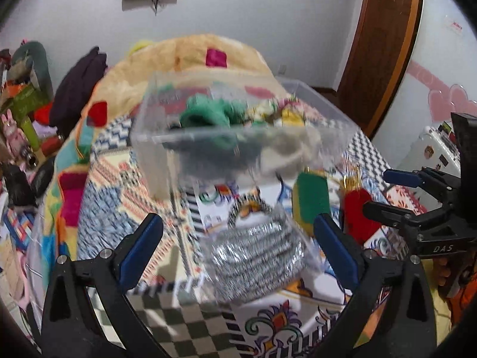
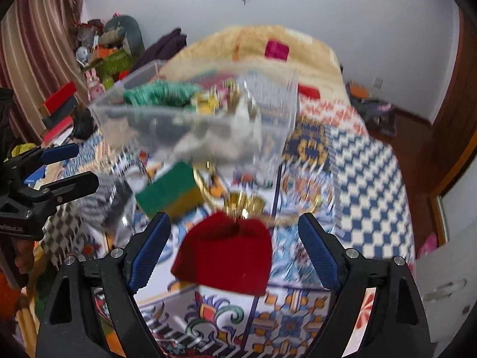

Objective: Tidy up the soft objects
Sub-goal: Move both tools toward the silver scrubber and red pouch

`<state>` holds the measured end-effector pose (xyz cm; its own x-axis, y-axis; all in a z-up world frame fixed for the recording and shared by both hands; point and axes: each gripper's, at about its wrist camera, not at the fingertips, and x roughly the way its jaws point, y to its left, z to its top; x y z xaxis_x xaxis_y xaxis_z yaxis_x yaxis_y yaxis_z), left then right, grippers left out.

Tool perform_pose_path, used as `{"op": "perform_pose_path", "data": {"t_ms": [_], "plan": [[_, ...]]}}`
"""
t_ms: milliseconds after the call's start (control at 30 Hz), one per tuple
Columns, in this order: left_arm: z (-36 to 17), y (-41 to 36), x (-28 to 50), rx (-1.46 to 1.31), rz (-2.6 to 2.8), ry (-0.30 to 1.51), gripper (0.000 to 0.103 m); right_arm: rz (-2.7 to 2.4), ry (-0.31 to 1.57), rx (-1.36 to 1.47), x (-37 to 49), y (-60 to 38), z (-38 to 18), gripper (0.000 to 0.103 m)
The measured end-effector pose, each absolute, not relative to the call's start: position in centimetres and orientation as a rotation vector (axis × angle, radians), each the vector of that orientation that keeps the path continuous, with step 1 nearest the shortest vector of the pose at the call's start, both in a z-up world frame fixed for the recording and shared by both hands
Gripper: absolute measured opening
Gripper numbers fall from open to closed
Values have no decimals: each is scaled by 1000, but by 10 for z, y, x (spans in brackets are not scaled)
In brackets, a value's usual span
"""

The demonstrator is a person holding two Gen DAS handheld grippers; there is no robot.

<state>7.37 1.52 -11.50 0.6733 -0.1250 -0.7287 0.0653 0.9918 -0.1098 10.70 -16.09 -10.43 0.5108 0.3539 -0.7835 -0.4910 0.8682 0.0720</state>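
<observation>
text: "DAS" | on: right hand-held gripper (image 1: 384, 191) (white letters, black body)

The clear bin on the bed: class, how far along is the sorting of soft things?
Done: the clear bin already holds a green knit and other soft pieces. In hand: nothing; the left tongs and right tongs are open. Left: the steel scourer, sponge and red cloth lie outside.
</observation>
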Motion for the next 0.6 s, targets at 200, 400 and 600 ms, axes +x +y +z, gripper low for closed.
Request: {"op": "perform_pose_path", "data": {"t_ms": [200,400,600], "plan": [[-134,5,73,-74,-125,867,102,514,967,-181,106,-158,-125,86],[-144,0,72,-73,-127,889,102,526,1002,-187,105,-156,-133,74],[-145,1,68,-85,-133,877,90,548,982,-192,101,-156,-131,48]]}}
